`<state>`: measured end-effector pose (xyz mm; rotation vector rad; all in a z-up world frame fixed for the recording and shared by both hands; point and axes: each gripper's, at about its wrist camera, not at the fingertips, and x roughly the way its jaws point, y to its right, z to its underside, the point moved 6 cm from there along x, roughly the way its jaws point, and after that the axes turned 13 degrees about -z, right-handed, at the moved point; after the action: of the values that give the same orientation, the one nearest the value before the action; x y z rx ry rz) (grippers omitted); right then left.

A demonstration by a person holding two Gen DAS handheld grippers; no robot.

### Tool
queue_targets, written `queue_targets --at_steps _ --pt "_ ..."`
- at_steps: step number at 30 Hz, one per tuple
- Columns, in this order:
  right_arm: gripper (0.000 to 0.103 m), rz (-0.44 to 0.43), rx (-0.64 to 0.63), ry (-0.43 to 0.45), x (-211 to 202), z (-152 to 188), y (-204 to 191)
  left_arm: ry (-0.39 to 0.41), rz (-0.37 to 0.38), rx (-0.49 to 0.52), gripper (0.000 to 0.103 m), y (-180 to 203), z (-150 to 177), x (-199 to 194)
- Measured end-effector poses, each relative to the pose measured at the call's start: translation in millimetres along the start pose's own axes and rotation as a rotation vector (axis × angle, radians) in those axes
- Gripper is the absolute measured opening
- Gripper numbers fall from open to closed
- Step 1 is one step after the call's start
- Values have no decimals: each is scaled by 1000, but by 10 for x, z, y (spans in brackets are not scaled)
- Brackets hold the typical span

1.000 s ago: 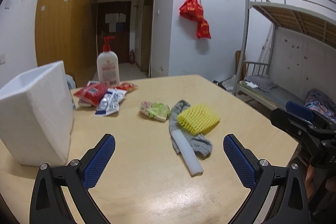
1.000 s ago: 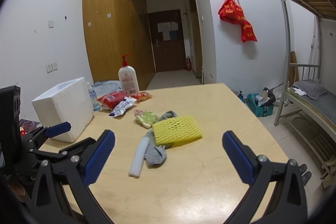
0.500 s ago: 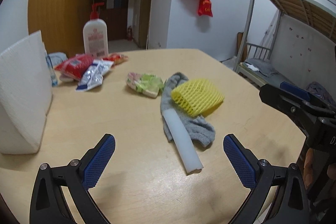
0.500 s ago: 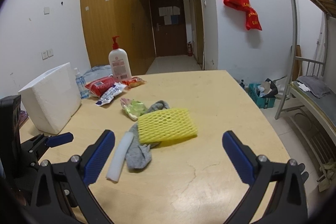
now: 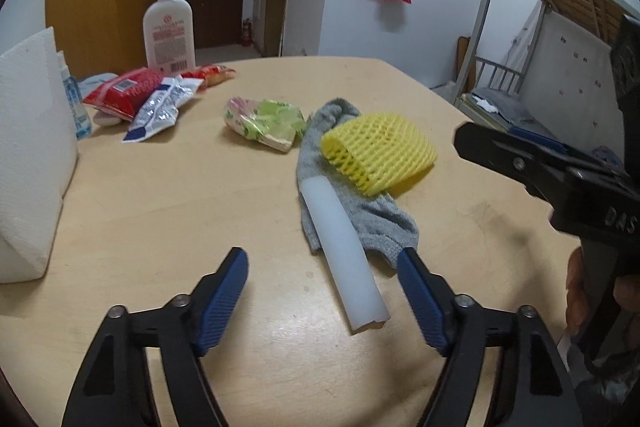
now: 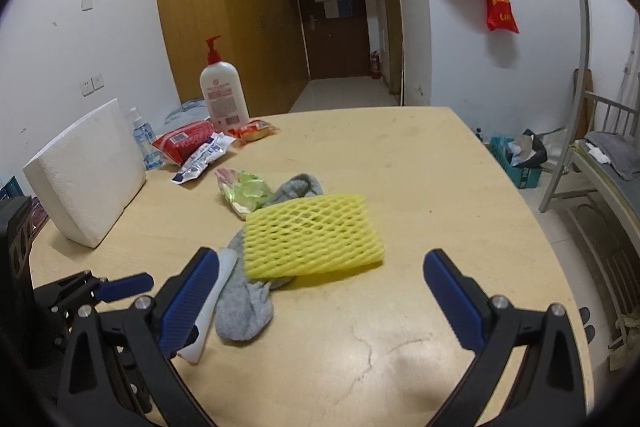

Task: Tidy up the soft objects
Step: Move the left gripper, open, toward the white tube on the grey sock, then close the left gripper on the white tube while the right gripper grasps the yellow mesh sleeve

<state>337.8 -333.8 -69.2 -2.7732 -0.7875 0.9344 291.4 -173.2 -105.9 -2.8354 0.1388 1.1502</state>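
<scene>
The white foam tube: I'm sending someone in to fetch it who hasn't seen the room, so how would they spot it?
Start at the wooden table and find the pile near its middle. A grey sock lies there under a yellow foam net, and the white foam tube rests along the sock's edge. It is the only plain, smooth white cylinder; its neighbours are knitted or meshed.

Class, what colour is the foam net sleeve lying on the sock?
Yellow. The foam net sleeve shows best in the right wrist view.

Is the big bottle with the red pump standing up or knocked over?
Standing up. The pump bottle sits on its base on the table, pump on top.
</scene>
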Motion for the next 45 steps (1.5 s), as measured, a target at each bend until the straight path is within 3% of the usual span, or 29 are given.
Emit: queue_targets --at_steps 9,15,20,32,45 --pt "103 -13 14 -39 124 3 77 -67 35 21 37 105 56 130" --pt "103 -10 11 -50 172 -13 122 -88 58 38 27 181 67 149" --pt "103 -16 4 -58 223 -15 123 -93 82 39 12 230 69 158" --pt "103 -34 -18 -115 469 -36 43 -37 88 36 7 88 -35 68" --pt "102 -39 -17 -189 664 8 28 0 31 -17 7 -224 -107 11"
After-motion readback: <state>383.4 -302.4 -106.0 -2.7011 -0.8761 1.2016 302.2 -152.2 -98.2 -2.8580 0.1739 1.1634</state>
